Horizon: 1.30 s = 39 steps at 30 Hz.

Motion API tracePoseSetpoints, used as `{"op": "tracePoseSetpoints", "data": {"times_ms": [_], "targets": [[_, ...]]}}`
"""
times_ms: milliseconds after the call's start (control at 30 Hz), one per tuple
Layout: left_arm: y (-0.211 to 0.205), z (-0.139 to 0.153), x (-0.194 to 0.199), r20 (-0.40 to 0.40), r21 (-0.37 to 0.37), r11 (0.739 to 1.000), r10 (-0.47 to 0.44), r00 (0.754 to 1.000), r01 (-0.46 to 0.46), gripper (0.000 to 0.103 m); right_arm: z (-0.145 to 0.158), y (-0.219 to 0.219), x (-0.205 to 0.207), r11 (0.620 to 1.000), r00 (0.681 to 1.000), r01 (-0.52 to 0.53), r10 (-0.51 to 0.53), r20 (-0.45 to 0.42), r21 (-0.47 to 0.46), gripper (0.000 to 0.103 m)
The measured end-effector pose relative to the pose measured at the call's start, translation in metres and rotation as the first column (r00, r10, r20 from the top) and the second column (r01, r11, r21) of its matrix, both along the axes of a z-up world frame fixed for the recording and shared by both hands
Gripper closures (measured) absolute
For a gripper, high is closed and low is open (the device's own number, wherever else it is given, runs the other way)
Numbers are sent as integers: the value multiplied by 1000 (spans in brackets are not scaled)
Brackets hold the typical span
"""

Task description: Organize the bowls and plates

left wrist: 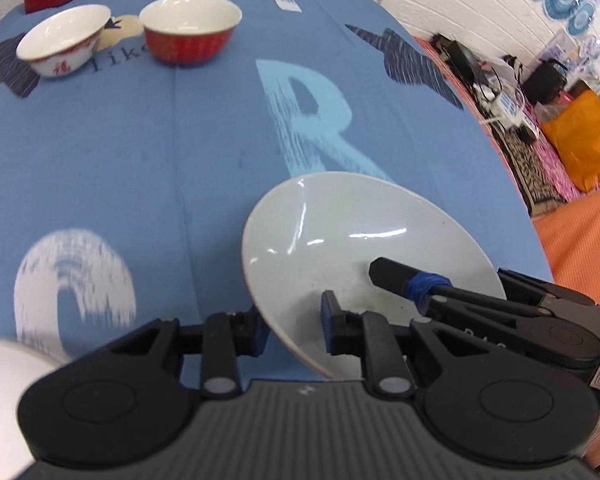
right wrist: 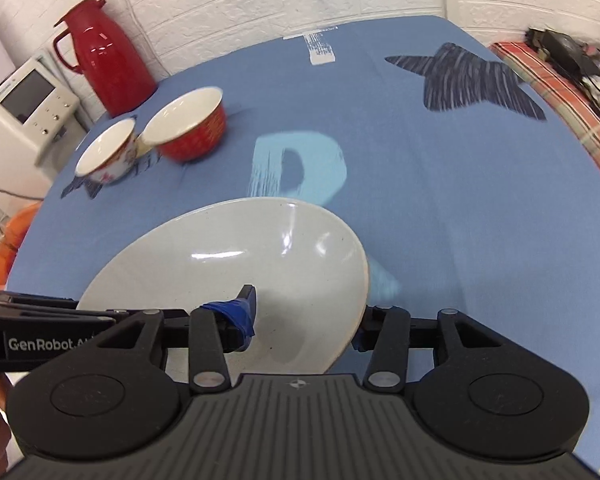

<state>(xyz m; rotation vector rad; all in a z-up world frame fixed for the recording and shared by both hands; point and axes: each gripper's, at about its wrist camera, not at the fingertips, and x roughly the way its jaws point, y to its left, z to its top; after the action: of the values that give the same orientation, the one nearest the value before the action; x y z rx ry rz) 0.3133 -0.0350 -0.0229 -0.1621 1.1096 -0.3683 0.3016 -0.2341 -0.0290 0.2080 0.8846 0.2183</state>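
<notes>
The plate (left wrist: pixel 364 240) is pale grey-white and glossy, with faint dark specks on its face and a thin brownish rim; it is lifted and tilted above the blue tablecloth (left wrist: pixel 159 140), over the light-blue printed letter R (left wrist: pixel 312 120). The left gripper (left wrist: pixel 293 326) is closed on the plate's near-left rim, one finger over the face and the other beneath. The right gripper (right wrist: pixel 304 322) clamps the opposite rim likewise — one blue-taped finger (right wrist: pixel 239 312) lies on the plate's face. Both therefore hold the same plate. Well apart, toward the far-left of the table, stand a red bowl (left wrist: pixel 189 30) and a white bowl (left wrist: pixel 61 40) with red markings, side by side; whether they touch cannot be told. A red thermos jug (right wrist: pixel 99 56) stands behind them at the table's corner. The stretch of tablecloth between plate and bowls carries only printed lettering.
</notes>
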Motion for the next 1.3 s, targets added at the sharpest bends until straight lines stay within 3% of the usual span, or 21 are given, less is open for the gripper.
{"op": "tracePoseSetpoints", "data": {"times_ms": [400,800,867,933,1033,1167,1300], "targets": [[18,-21,-63,12,-44,999,-15,1000,15,86,-28,11,-91,997,997,16,-21,76,71,70],[15,-22,-63,-26,-46,998,-32,999,30,85,-30,10,-100,998,998,-6,3,61,62,69],[17,-22,-60,-54,-51,998,-38,998,35,65,-29,6,-98,995,998,9,-14,55,96,68],[21,-14,-62,-33,-79,996,-44,998,41,30,-29,5,-96,995,999,0,-5,42,102,68],[28,20,-70,120,10,1000,-15,993,14,30,-20,-2,-98,994,998,6,-13,66,107,68],[53,63,-63,204,-11,1000,9,979,-7,29,2,-23,-93,990,991,59,-73,109,126,68],[93,88,-28,241,-21,992,128,962,-127,29,25,-32,-76,986,987,66,-87,133,156,67]]}}
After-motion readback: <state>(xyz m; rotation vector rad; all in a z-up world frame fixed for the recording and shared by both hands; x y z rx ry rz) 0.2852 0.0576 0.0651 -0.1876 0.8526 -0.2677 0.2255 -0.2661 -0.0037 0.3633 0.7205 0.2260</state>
